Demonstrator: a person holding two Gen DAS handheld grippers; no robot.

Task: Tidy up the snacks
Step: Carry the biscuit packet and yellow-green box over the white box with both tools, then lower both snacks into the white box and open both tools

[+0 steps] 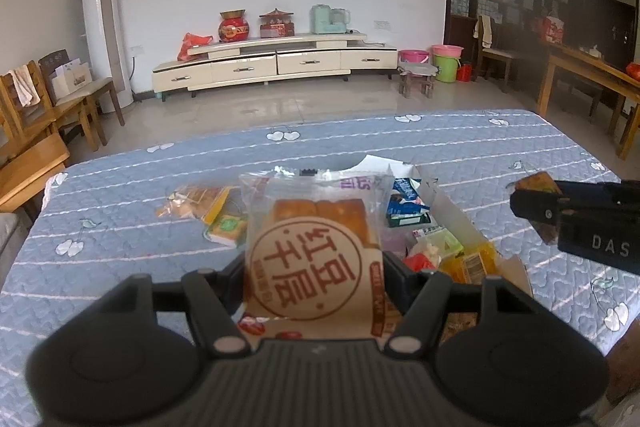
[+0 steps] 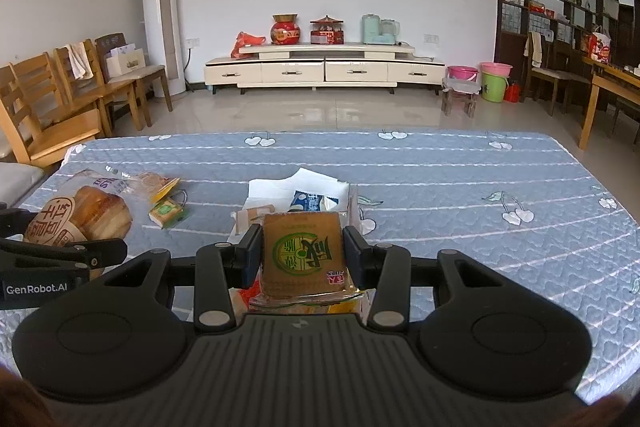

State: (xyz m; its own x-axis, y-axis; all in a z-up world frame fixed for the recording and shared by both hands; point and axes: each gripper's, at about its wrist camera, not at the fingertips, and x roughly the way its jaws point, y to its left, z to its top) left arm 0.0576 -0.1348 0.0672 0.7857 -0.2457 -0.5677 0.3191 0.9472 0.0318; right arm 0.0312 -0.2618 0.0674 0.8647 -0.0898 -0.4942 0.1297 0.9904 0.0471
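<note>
Reading "红豆千层", bread packet sits between jaws.

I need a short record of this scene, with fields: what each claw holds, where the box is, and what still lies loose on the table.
left claw: shut on bread pack
right claw: shut on brown cracker pack
box: open, white, on the blue cloth, partly filled with snacks
loose on cloth: orange pack and small green pack, left of the box
held packs: both above the cloth, not yet in the box
</note>
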